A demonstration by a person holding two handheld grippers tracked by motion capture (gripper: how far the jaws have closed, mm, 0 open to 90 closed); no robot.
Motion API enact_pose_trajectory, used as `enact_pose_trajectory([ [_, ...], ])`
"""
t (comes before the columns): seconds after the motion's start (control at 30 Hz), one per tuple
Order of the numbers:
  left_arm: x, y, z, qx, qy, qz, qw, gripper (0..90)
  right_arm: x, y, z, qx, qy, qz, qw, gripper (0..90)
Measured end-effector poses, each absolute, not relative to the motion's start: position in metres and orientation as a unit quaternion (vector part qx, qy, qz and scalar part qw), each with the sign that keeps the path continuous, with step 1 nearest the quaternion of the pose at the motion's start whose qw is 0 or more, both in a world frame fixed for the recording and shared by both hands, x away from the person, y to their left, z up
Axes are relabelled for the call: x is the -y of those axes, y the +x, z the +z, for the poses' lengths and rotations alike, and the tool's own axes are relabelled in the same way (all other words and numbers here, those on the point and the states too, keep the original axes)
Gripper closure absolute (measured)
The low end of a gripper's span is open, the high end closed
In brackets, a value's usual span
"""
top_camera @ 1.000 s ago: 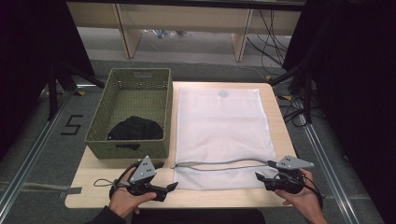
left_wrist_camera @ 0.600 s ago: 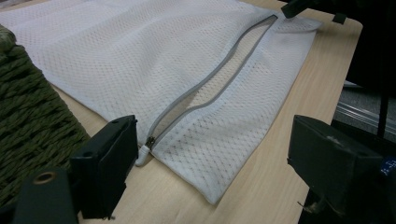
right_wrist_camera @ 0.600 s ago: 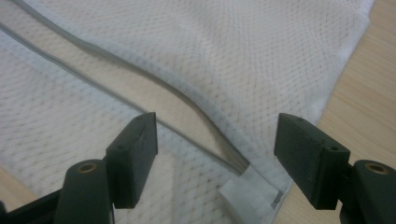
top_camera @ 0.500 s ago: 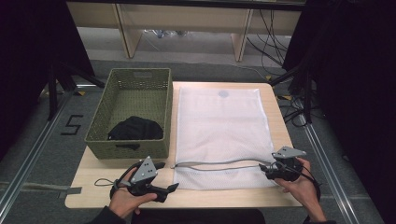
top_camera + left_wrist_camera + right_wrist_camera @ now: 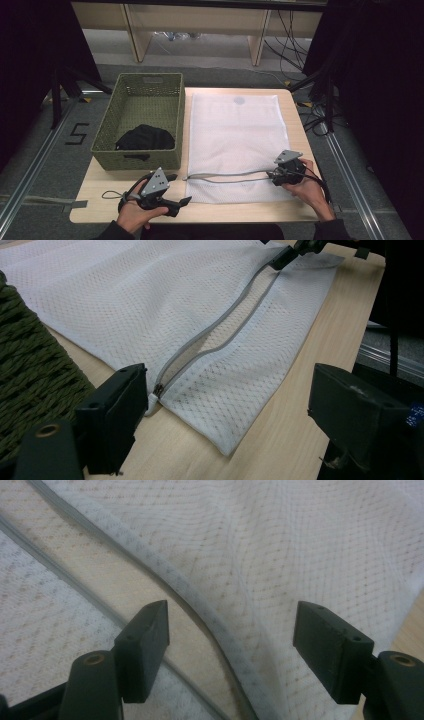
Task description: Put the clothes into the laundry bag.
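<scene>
Two grippers: both spread wide, neither holding anything.
Mesh bag (image 5: pixel 234 140): flat on the counter (image 5: pixel 300 120), just beside the green basket (image 5: pixel 141 120); its grey zipper (image 5: pixel 227 176) lies partly open near the front edge.
Right gripper (image 5: pixel 272 176): over the zipper's right end, jaws straddling the zipper tape.
Left gripper (image 5: pixel 182 201): on the counter near the bag's front-left corner, apart from the zipper pull (image 5: pixel 158 389).

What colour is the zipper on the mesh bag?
Grey zipper on the white mesh bag, clearest in the left gripper view.
</scene>
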State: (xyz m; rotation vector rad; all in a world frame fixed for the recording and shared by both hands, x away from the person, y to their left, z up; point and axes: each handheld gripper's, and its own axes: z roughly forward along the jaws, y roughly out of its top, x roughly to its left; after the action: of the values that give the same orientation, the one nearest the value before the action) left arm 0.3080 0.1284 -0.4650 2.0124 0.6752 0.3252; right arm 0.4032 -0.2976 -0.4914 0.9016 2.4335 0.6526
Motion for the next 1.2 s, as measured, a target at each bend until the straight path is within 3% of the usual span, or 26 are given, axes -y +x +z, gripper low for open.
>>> enact_pose_trajectory([
  [0.5, -0.125, 0.310, -0.465, -0.276, 0.821, 0.133, 0.482, 16.4, 0.299, 0.429, -0.495, -0.879, 0.324, 0.207, 0.283, 37.1],
  [0.7, -0.125, 0.311, -0.465, -0.276, 0.821, 0.136, 0.481, 16.5, 0.288, 0.432, -0.492, -0.885, 0.295, 0.237, 0.271, 41.9],
  [0.73, -0.126, 0.310, -0.465, -0.275, 0.822, 0.138, 0.479, 16.6, 0.281, 0.429, -0.493, -0.888, 0.293, 0.256, 0.244, 41.6],
  [0.87, -0.126, 0.309, -0.464, -0.276, 0.821, 0.136, 0.480, 16.6, 0.269, 0.424, -0.493, -0.900, 0.268, 0.276, 0.204, 36.9],
  [1.1, -0.128, 0.309, -0.464, -0.274, 0.821, 0.137, 0.482, 16.7, 0.257, 0.435, -0.500, -0.901, 0.272, 0.277, 0.195, 30.1],
  [1.2, -0.128, 0.308, -0.464, -0.273, 0.823, 0.141, 0.478, 16.7, 0.258, 0.440, -0.500, -0.900, 0.270, 0.280, 0.195, 32.6],
])
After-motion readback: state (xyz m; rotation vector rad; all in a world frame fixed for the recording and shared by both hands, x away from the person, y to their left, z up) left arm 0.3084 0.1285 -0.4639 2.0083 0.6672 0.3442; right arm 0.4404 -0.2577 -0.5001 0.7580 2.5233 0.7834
